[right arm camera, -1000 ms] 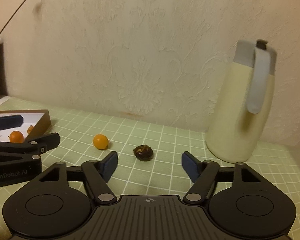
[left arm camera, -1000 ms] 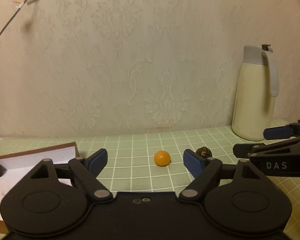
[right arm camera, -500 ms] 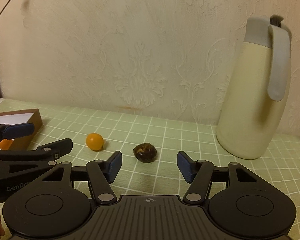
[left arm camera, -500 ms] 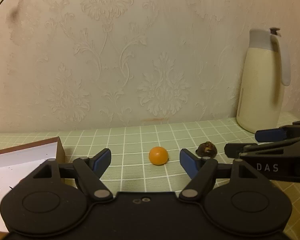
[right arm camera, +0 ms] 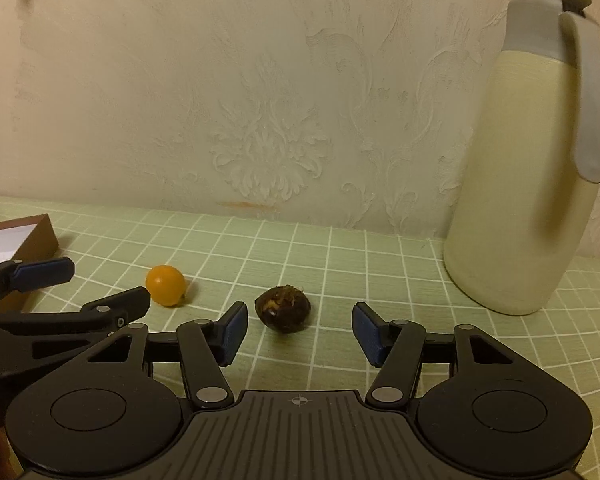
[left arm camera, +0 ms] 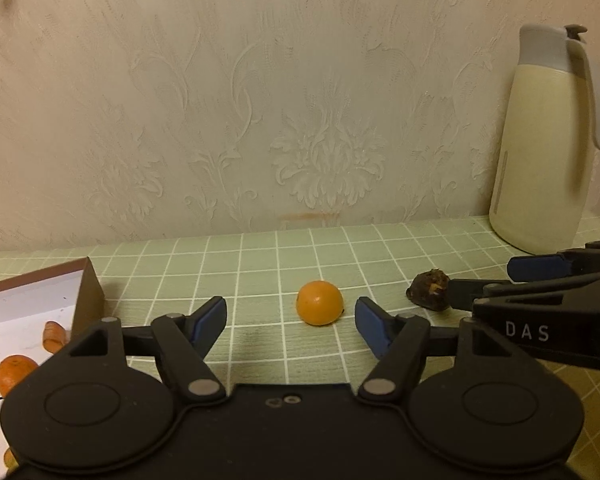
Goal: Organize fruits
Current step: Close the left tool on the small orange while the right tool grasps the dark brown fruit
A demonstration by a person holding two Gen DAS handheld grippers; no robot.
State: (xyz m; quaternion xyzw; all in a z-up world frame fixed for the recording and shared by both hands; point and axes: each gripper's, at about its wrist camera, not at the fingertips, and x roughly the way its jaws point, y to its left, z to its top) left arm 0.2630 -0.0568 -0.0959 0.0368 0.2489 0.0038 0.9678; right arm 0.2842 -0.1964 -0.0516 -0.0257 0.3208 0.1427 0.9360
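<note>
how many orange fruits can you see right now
2: one orange fruit on the green mat ahead of the left gripper, one in the white box. Others may be hidden.

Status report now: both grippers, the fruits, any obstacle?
Left gripper closing, orange fruit just ahead, untouched. Right gripper closing, brown fruit ahead. No obstacle.

Left gripper (left arm camera: 291, 322) closing toward an orange fruit (left arm camera: 319, 302)

The fruit lies on the green grid mat (left arm camera: 260, 256) just ahead of the pads, untouched. A dark fruit (left arm camera: 429, 289) sits right, by the right gripper (left arm camera: 500, 282); box (left arm camera: 86, 292) left, jug (left arm camera: 548, 144) behind.
</note>
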